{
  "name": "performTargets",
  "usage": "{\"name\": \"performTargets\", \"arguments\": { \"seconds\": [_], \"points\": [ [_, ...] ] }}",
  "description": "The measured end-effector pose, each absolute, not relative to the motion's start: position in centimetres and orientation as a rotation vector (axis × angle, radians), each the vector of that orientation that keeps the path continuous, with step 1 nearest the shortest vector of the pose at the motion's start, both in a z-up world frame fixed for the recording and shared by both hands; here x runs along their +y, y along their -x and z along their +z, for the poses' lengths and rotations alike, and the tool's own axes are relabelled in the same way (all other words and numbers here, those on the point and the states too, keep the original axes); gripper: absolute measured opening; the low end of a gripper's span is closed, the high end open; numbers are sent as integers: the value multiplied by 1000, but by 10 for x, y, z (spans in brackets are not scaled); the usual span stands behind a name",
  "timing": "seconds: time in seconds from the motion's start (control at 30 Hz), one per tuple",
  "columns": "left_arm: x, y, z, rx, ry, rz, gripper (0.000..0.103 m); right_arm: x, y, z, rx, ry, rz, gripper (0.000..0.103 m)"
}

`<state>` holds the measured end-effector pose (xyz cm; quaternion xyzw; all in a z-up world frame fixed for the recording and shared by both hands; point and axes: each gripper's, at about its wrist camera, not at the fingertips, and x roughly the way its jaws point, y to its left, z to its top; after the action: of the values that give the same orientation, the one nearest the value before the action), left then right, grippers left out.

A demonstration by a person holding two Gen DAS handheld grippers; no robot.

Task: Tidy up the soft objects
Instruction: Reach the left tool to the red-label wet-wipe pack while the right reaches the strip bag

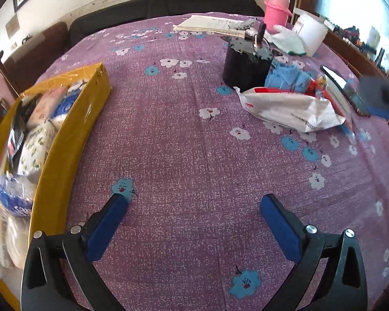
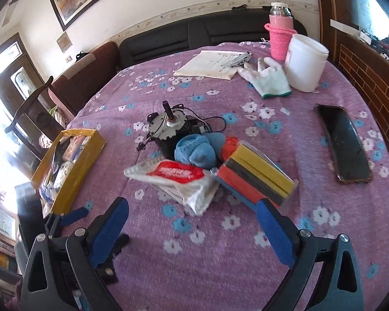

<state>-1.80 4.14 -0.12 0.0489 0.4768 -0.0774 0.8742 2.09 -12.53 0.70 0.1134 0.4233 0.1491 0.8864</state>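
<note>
Your left gripper (image 1: 193,206): fingers spread wide, gripping nothing, over bare tablecloth (image 1: 184,140) beside the yellow box (image 1: 72,129) of soft packs. Right gripper (image 2: 192,211): also spread wide and unloaded, near the tissue pack (image 2: 179,181), blue cloth (image 2: 197,150) and sponge pack (image 2: 256,175).

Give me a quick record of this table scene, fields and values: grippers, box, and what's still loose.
left gripper: open, empty, above tablecloth
right gripper: open, empty
yellow box: left side, holds soft packs
loose soft items: tissue pack, blue cloth, sponge pack, glove
hard items: motor, phone
</note>
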Motion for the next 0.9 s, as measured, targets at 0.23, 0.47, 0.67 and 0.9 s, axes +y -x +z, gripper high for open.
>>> {"name": "performTargets", "arguments": {
  "seconds": [0.23, 0.47, 0.67, 0.9],
  "points": [
    [43, 18, -1, 997, -94, -163, 103, -114, -61, 2, 913, -336, 370, 100],
    [43, 19, -1, 997, -94, -163, 103, -105, -103, -23, 1004, -429, 387, 100],
    [42, 19, -1, 997, -94, -162, 103, -94, -106, -46, 1102, -564, 522, 100],
    [43, 20, -1, 997, -94, -162, 103, -95, -81, -16, 1045, -632, 719, 100]
  ]
}}
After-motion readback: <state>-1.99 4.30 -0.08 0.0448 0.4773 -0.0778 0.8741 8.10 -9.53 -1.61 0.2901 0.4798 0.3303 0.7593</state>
